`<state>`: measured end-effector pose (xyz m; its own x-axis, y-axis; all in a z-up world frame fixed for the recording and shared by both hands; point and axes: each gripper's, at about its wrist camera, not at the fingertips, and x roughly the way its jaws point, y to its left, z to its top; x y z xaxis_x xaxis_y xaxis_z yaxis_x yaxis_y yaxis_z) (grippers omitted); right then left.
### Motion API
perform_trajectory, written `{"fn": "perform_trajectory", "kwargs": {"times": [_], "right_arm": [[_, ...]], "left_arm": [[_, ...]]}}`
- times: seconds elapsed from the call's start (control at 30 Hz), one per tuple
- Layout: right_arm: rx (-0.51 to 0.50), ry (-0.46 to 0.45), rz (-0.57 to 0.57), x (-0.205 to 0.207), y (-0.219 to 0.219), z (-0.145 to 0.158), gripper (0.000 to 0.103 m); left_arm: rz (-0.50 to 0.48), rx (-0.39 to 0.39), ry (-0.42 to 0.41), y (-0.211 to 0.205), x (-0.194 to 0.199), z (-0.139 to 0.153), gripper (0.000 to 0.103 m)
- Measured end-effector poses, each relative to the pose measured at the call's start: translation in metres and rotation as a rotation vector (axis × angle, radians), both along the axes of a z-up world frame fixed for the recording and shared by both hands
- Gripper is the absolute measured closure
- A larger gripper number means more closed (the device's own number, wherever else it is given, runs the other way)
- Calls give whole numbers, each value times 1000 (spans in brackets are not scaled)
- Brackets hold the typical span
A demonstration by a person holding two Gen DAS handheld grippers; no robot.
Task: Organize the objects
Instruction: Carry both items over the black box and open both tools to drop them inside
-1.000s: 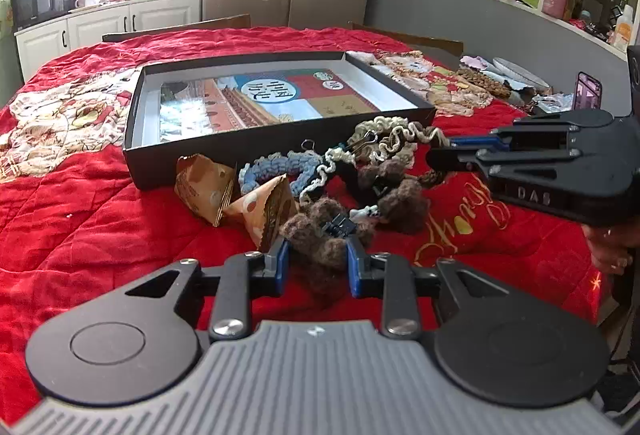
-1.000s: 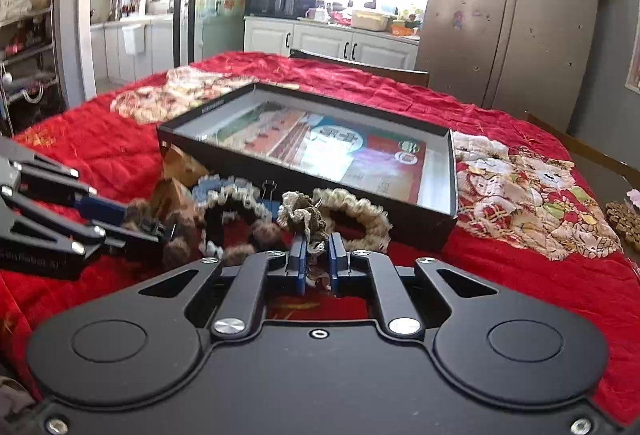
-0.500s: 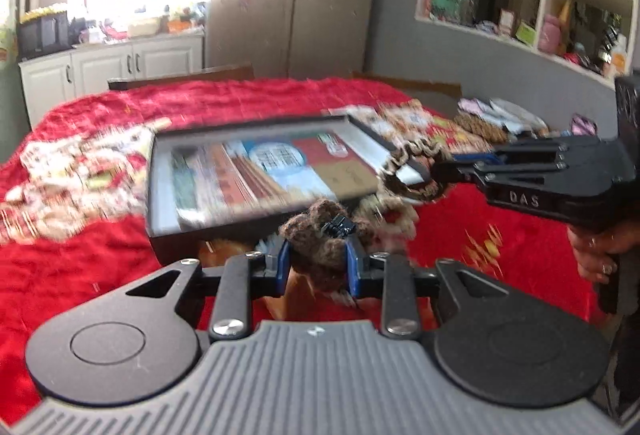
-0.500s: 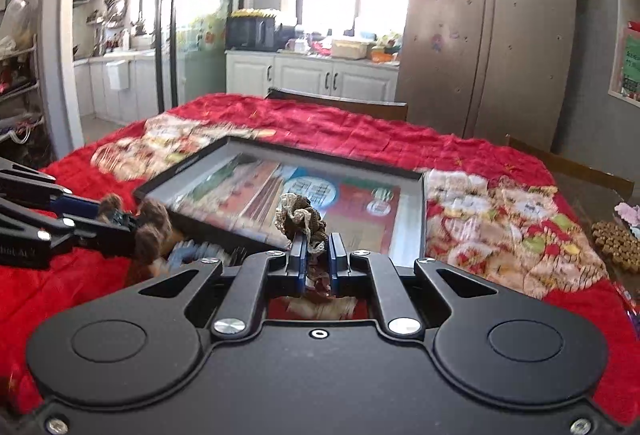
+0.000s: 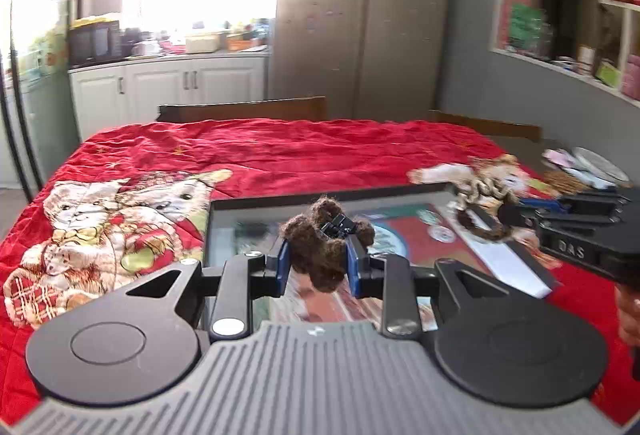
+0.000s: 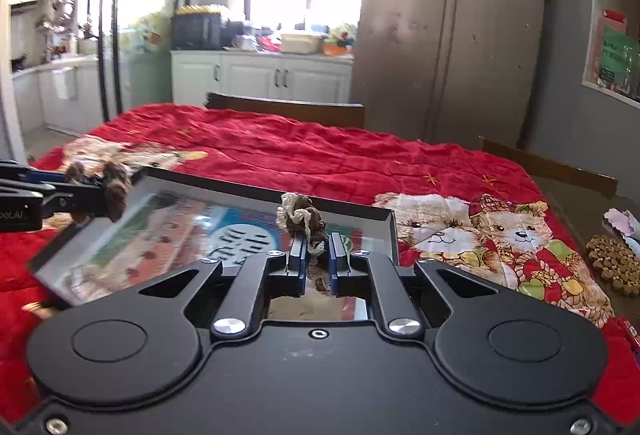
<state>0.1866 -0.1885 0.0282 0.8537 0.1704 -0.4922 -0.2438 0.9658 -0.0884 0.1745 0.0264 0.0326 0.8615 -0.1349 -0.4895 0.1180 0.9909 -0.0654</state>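
Red quilted cloth printed with teddy bears covers the tabletop point(image 5: 280, 151), with white kitchen cabinets point(image 6: 256, 75) behind. Left tongs point(image 5: 318, 267) are held level above the near edge of a shallow black box point(image 6: 352, 209), pinching a fuzzy brown scrunchie point(image 5: 324, 243) between their blue pads. Right tongs point(image 6: 318, 261) hover over the box too, off to the right of the left pair, pinching a brown-and-cream lace scrunchie point(image 6: 300, 217) that hangs above the printed box floor.
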Motion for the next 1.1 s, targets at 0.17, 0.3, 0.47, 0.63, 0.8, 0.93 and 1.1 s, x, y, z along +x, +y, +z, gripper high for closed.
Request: {"fn": "perform_trajectory", "kwargs": {"times": [0.17, 0.3, 0.47, 0.63, 0.8, 0.93, 1.1], "right_arm": [[-7, 28, -51, 36, 5, -17, 93], [-70, 4, -76, 49, 14, -29, 93], [-62, 13, -52, 59, 20, -40, 93], [-49, 30, -18, 64, 23, -46, 93], [-29, 61, 17, 68, 26, -48, 93], [-41, 89, 53, 70, 32, -52, 93], [-57, 120, 83, 71, 38, -56, 92]], "left_arm": [[40, -6, 43, 3, 34, -15, 71], [51, 2, 66, 1, 51, -25, 71], [61, 14, 93, -3, 66, -37, 71], [59, 22, 115, -6, 73, -42, 71], [51, 33, 135, -8, 77, -42, 71], [44, 36, 168, -8, 81, -45, 70], [38, 30, 197, -6, 83, -48, 70]]}}
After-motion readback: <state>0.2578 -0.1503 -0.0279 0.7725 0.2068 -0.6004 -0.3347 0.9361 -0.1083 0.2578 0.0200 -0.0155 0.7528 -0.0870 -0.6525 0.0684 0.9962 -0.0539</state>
